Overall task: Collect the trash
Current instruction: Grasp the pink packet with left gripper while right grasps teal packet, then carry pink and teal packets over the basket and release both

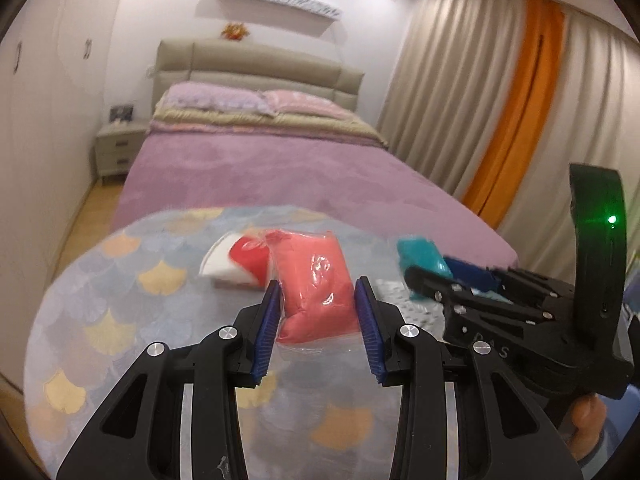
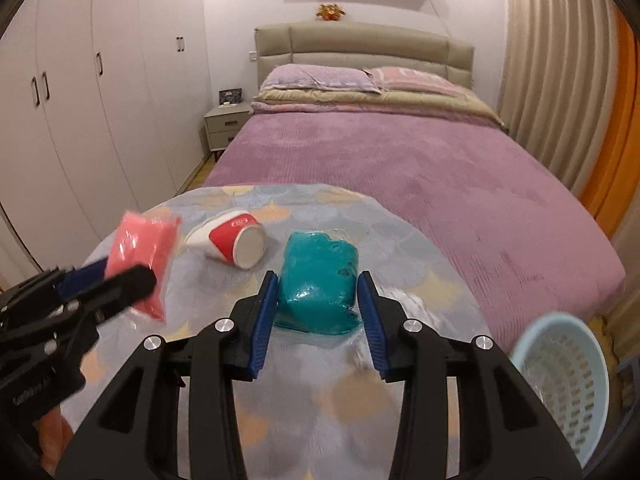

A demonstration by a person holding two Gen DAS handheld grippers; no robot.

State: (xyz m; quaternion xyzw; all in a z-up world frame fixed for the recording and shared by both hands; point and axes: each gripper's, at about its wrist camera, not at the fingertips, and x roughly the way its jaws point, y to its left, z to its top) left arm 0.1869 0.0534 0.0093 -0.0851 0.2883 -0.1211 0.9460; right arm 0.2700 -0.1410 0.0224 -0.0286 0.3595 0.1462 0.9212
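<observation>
Left gripper (image 1: 316,320) spread wide around a glossy, crinkled pink plastic pouch (image 1: 316,284), pads not touching. Right gripper (image 2: 318,316) likewise apart, flanking a lumpy teal pouch (image 2: 318,284). Beyond, toppled red-and-white paper cup (image 2: 238,242). Perforated pale-blue basket (image 2: 560,384) right of the right gripper.

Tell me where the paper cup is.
In the right wrist view, the paper cup lies tipped over on the table, between the pink bag and teal bag.
</observation>
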